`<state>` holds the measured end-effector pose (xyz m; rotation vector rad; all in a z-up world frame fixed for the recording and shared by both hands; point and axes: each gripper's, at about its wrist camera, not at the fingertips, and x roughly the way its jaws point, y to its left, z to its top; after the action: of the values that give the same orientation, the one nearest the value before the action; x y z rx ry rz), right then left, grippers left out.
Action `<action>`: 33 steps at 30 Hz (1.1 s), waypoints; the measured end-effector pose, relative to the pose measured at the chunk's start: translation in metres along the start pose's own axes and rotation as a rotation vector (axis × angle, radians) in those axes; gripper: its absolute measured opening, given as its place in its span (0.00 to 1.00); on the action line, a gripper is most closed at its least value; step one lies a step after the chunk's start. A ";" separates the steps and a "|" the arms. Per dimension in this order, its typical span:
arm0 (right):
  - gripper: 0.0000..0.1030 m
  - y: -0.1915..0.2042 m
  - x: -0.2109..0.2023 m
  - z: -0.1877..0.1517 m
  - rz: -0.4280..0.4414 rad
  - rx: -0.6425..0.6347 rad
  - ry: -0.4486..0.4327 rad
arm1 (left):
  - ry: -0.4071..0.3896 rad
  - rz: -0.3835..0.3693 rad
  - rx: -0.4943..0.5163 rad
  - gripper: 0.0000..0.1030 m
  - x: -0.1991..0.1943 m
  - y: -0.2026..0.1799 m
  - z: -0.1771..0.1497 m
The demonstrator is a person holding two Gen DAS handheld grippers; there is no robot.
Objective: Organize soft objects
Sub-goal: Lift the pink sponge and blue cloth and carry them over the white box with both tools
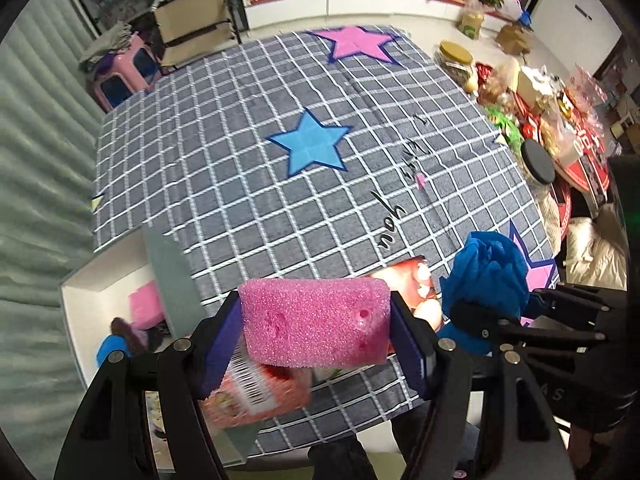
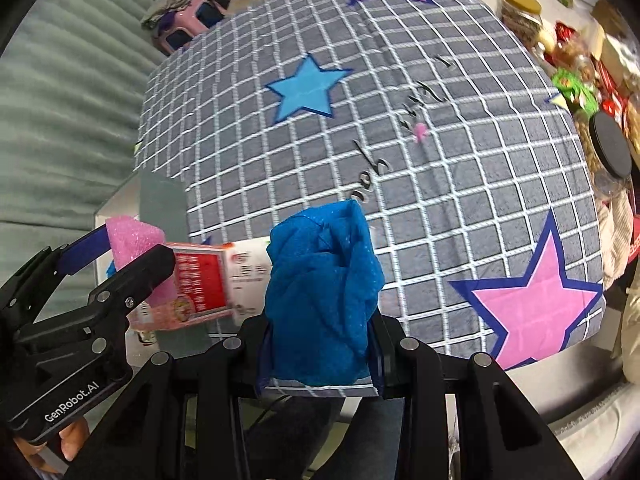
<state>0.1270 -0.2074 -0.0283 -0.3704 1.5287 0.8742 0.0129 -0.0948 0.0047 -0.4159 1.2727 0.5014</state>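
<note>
My left gripper (image 1: 316, 332) is shut on a pink sponge (image 1: 316, 322) and holds it above the near edge of the table; the sponge also shows in the right wrist view (image 2: 134, 242). My right gripper (image 2: 320, 340) is shut on a crumpled blue mesh cloth (image 2: 324, 292), which also shows in the left wrist view (image 1: 486, 276) to the right of the sponge. A white open box (image 1: 86, 280) at the near left holds another pink sponge (image 1: 145, 310), a blue item and a dark item.
A grey checked cloth with stars (image 1: 312, 144) covers the table. A red and pink printed carton (image 2: 204, 284) lies at the near edge under the grippers. Jars, packets and a black-lidded jar (image 1: 538, 162) crowd the right side. A pink stool (image 1: 124, 74) stands beyond the far left corner.
</note>
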 end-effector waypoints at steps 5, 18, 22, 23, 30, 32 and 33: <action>0.37 0.033 -0.010 -0.006 -0.010 -0.053 -0.035 | -0.039 0.010 -0.054 0.71 -0.018 0.027 -0.014; 0.37 0.110 -0.020 -0.015 -0.016 -0.224 -0.078 | -0.091 0.045 -0.240 0.71 -0.047 0.110 -0.071; 0.37 0.134 -0.022 -0.016 -0.012 -0.284 -0.086 | -0.096 0.013 -0.237 0.71 -0.053 0.120 -0.083; 0.37 0.138 -0.024 -0.017 -0.008 -0.293 -0.090 | -0.098 0.010 -0.235 0.71 -0.055 0.123 -0.086; 0.37 0.161 -0.023 -0.027 0.005 -0.338 -0.096 | -0.091 0.073 -0.279 0.71 -0.061 0.139 -0.100; 0.37 0.166 -0.022 -0.031 0.008 -0.346 -0.095 | -0.090 0.090 -0.288 0.71 -0.062 0.143 -0.103; 0.37 0.168 -0.022 -0.033 0.010 -0.352 -0.095 | -0.090 0.097 -0.293 0.71 -0.062 0.145 -0.104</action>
<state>-0.0080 -0.1255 0.0416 -0.5680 1.2892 1.1560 -0.1658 -0.0417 0.0365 -0.5720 1.1385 0.7851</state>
